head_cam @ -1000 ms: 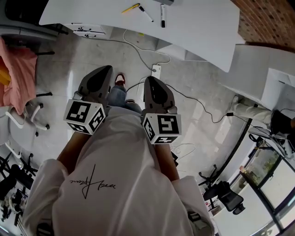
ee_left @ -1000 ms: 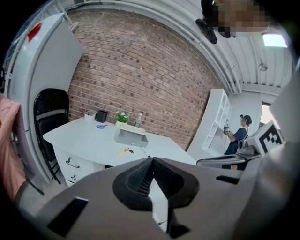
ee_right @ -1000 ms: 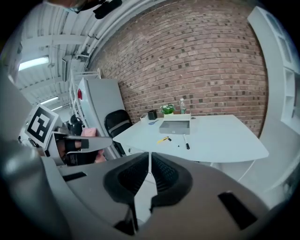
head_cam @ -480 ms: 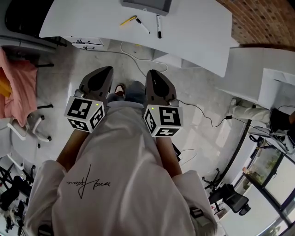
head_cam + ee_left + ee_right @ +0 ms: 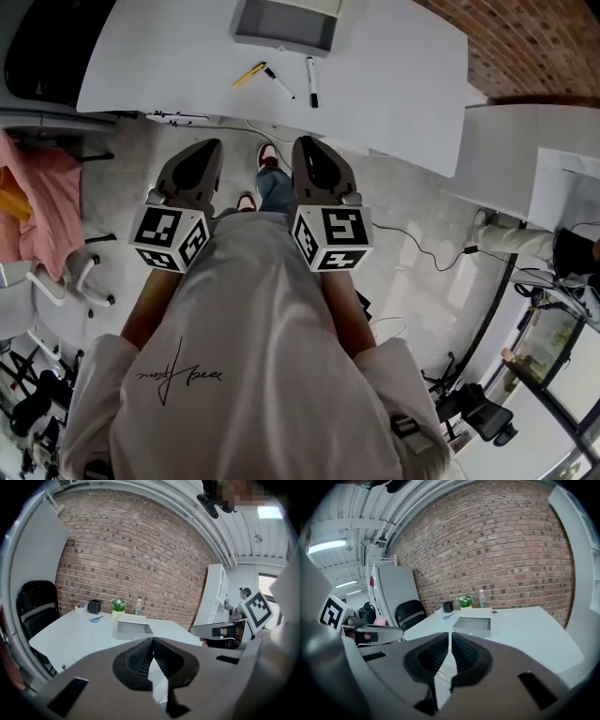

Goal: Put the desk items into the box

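Pressed flat together at the left gripper (image 5: pixel 152 641), fingers with nothing between them; pressed together and empty too at the right gripper (image 5: pixel 450 637). Held side by side in the head view, both aimed toward 12 o'clock, just short of the white tabletop (image 5: pixel 394 66) edge and above pale glossy floor (image 5: pixel 412 197).

At 12 o'clock on the tabletop, an open grey box (image 5: pixel 281 42). Toward 6 o'clock from the box, on bare white surface: a yellow pen (image 5: pixel 248 74), a thin marker (image 5: pixel 278 82) and a thick marker (image 5: pixel 311 82), lying loose, near one another but apart.

Past the box in the left gripper view, around 11 o'clock: a potted plant (image 5: pixel 118 605), a clear bottle (image 5: pixel 138 606), blue scissors (image 5: pixel 96 618), a black cup (image 5: pixel 94 606) and a white holder (image 5: pixel 81 605), all near the red brick wall (image 5: pixel 136 559). At 9 o'clock of the tabletop there, a black chair (image 5: pixel 35 606); at 3 o'clock, white shelving (image 5: pixel 213 597).

Across the floor in the head view, a trailing cable (image 5: pixel 422 246); at 9 o'clock, a pink cloth (image 5: pixel 37 206).
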Motion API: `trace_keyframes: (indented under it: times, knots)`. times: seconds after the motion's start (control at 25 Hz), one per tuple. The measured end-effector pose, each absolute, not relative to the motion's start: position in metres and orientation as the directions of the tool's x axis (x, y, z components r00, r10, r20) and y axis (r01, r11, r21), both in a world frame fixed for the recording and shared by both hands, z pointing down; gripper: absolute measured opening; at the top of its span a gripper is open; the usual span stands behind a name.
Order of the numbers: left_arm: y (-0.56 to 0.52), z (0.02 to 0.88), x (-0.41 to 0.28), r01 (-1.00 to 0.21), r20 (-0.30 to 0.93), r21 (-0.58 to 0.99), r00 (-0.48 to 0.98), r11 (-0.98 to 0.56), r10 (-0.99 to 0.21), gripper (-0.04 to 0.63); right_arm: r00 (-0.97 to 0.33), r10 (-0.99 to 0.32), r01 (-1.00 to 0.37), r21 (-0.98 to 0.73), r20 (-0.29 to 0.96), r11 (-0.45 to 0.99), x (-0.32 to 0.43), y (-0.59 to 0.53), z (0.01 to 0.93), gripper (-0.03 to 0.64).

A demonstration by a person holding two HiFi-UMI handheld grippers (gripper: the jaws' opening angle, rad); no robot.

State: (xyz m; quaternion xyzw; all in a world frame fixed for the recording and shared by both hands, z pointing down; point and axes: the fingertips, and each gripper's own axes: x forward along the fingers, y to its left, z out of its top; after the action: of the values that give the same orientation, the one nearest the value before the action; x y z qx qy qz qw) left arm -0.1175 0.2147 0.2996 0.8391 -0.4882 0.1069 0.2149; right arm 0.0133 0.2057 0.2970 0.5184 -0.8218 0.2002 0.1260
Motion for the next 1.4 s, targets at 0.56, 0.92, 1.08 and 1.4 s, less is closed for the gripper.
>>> trace_keyframes:
  times: [0.56, 0.92, 1.08, 1.4]
  knots:
    - [0.107, 0.315, -0.089, -0.880, 0.455, 0.232, 0.475, -0.414, -0.753, 0.005, -0.472, -0.762, -0.882, -0.250, 0.444, 0.400, 0.046, 0.089, 0.317, 0.026]
    - [0.064, 0.316, -0.080, -0.895, 0.467, 0.210, 0.445, -0.393, -0.764, 0.005, -0.544, -0.706, -0.838, -0.252, 0.453, 0.483, 0.040, 0.046, 0.320, 0.026]
    - [0.053, 0.319, -0.079, -0.905, 0.476, 0.201, 0.425, -0.376, -0.770, 0.005, -0.584, -0.670, -0.809, -0.260, 0.459, 0.527, 0.036, 0.037, 0.325, 0.026]
    - [0.045, 0.336, -0.081, -0.914, 0.514, 0.162, 0.399, -0.371, -0.759, 0.005, -0.628, -0.619, -0.775, -0.301, 0.472, 0.556, 0.023, 0.037, 0.342, 0.026]
